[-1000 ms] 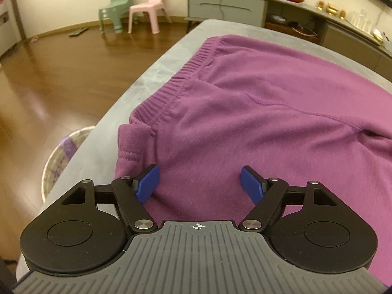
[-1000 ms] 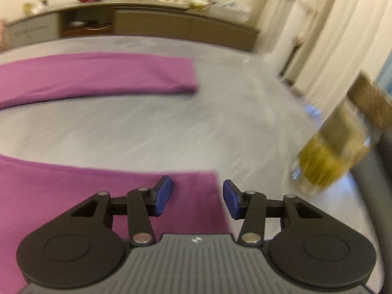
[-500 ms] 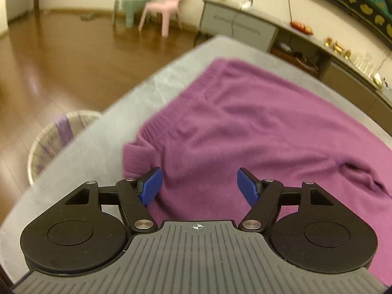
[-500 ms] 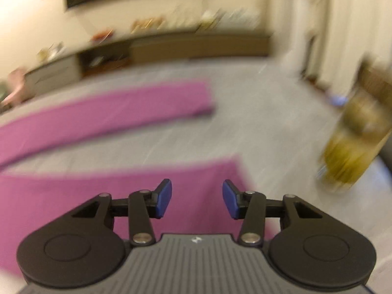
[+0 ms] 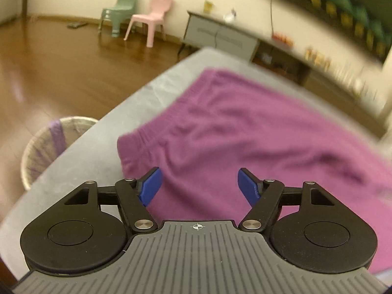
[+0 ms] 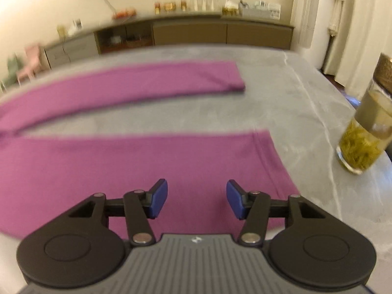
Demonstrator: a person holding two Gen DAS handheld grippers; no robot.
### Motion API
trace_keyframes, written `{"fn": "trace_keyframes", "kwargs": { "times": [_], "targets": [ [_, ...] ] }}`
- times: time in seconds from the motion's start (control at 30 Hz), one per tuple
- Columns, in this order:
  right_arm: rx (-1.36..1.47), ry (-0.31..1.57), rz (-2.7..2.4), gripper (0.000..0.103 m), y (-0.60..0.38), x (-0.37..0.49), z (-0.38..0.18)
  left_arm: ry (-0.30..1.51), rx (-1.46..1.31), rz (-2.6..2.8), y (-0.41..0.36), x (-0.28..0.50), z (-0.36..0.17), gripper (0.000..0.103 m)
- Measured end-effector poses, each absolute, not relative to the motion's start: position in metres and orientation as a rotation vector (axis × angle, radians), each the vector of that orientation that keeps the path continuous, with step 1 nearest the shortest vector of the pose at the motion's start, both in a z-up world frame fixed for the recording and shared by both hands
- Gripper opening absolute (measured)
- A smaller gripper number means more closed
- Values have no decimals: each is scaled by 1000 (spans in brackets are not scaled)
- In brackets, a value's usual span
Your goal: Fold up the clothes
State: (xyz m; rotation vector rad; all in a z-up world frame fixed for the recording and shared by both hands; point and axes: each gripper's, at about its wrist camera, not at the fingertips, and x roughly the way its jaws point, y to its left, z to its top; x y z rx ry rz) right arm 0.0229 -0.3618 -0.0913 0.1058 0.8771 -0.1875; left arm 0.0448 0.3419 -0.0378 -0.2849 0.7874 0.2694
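Observation:
Purple trousers lie spread on a grey table. Their waistband end (image 5: pixel 220 127) fills the left wrist view, with the elastic band toward the table's left edge. My left gripper (image 5: pixel 198 186) hovers open above the near waistband corner, nothing between its blue pads. In the right wrist view both trouser legs run leftward: the near leg (image 6: pixel 147 166) under me and the far leg (image 6: pixel 137 85) beyond a strip of bare table. My right gripper (image 6: pixel 197 201) stands open over the near leg's cuff end, holding nothing.
A glass tumbler (image 6: pixel 362 137) with green leaves stands by the table's right edge. A woven basket (image 5: pixel 51 144) sits on the wooden floor left of the table (image 5: pixel 147 98). Two small chairs (image 5: pixel 142 17) and a long sideboard (image 6: pixel 191 31) line the far wall.
Both grippers have risen and pulled back from the trousers while staying open. The left view now takes in more floor and basket; the right view shows more of both legs.

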Motion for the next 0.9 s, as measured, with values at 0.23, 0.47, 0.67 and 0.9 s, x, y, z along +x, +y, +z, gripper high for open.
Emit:
{"fn": "trace_keyframes", "kwargs": {
  "times": [0.23,0.47,0.67,0.9],
  "targets": [
    [154,822,-251,48,-382,6,-85,797,-284,493,367,38,-38,58],
    [189,787,-299,48,-398,-6,-81,622,-411,375,373,13,-4,66],
    [148,883,-291,52,-389,11,-93,813,-296,299,345,47,-34,63],
    [243,831,-322,56,-406,13,-78,751,-319,385,339,48,-19,61]
  ]
}}
